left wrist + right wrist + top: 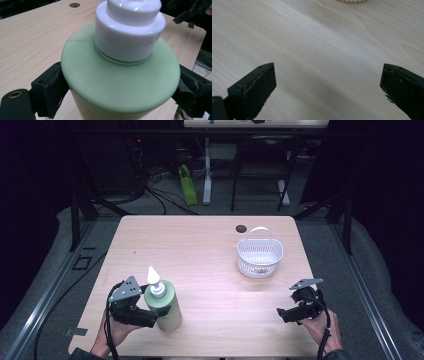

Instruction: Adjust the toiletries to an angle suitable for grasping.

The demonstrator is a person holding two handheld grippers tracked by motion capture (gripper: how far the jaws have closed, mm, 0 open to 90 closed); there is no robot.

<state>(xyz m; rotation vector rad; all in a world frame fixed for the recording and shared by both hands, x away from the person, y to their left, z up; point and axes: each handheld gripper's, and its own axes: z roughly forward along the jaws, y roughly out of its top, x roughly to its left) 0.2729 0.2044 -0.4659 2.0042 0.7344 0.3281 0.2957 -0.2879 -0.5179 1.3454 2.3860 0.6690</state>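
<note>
Bottle: pale green bottle (166, 307) with a white pump top (154, 281), upright on the table (200, 250), front-left area, near the person's edge. In the left gripper view the green shoulder (120, 82) and white collar (130, 32) sit between the two black jaws.

Left gripper: left gripper (150, 316) closed around the bottle body just under the shoulder; one jaw pressed against each side in the left gripper view. Bottle base appears to rest on the table, though the contact is not clear from the high view. Grey three-cornered plate on top, cable trailing toward the front edge.

Left hand: left hand (116, 330) holds the gripper from behind, forearm coming in from the bottom of the high view.

Right gripper: right gripper (281, 315) jaws spread wide, nothing between them; bare wood grain under them in the right gripper view (327, 65). Low over the front-right part of the table, pointing left, well apart from the bottle.

Right hand: right hand (322, 325) wrapped around the gripper body near the table's front-right corner.

Basket: white perforated basket (259, 256) with its handle upright, right half of the table toward the far side, well apart from the bottle, nearer the right gripper. Its rim (350, 1) just shows at the top edge of the right gripper view.

Table detail: dark round hole (241, 228) near the far edge, just left of the basket handle; seen too in the left gripper view (74, 4).
</note>
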